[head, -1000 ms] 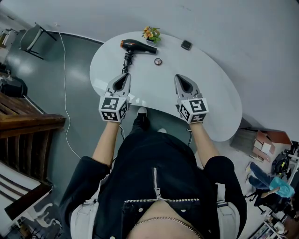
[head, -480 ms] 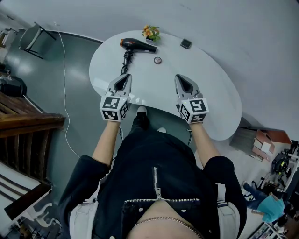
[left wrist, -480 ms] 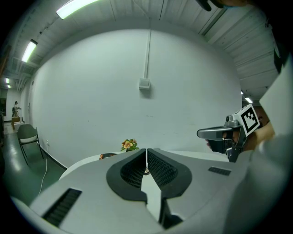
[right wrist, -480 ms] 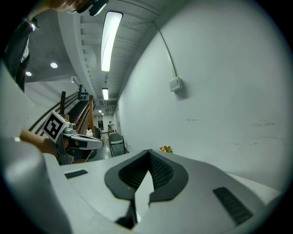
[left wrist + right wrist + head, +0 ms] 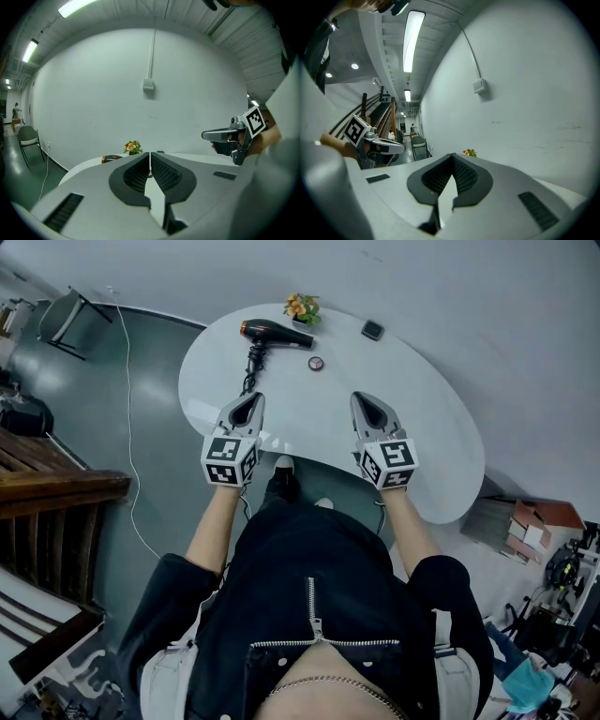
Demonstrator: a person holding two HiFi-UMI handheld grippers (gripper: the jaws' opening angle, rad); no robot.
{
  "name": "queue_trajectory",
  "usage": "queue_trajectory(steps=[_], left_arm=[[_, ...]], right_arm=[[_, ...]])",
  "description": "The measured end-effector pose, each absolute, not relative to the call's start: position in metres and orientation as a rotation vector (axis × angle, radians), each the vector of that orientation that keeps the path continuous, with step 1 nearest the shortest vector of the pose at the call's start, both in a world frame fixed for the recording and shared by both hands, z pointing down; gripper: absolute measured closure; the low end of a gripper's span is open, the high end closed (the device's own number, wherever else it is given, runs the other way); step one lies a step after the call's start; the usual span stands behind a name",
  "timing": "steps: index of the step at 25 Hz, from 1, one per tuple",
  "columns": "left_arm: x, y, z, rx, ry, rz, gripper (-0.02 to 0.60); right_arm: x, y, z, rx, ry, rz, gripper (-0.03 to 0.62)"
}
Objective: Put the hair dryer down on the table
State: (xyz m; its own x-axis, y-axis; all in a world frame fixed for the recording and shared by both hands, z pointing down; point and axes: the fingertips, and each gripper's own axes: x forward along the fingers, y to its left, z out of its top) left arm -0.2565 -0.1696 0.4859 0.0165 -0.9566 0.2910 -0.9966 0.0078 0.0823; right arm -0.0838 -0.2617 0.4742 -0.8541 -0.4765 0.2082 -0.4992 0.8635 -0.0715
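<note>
One black hair dryer with an orange rear ring is seen lying on its side on the white, rounded table, close to the far edge. Its black cord is trailed toward the near edge. Two grey grippers are held side by side above the near edge, well apart from the dryer: the left gripper and the right gripper. Each is shown with its jaws pressed together and nothing between them. Three small things are set near the dryer: one pot of orange flowers at the far edge, one small round dark object and one dark square object.
</note>
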Motion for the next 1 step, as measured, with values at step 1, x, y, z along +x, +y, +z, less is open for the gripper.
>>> queue_trajectory(steps=[1], left_arm=[[-0.2567,-0.1690,0.4864,2.030,-2.021,0.219,0.554]], right_arm=[[-0.0839,-0.2614,0.4738,0.751,-2.853,0.179,0.591]])
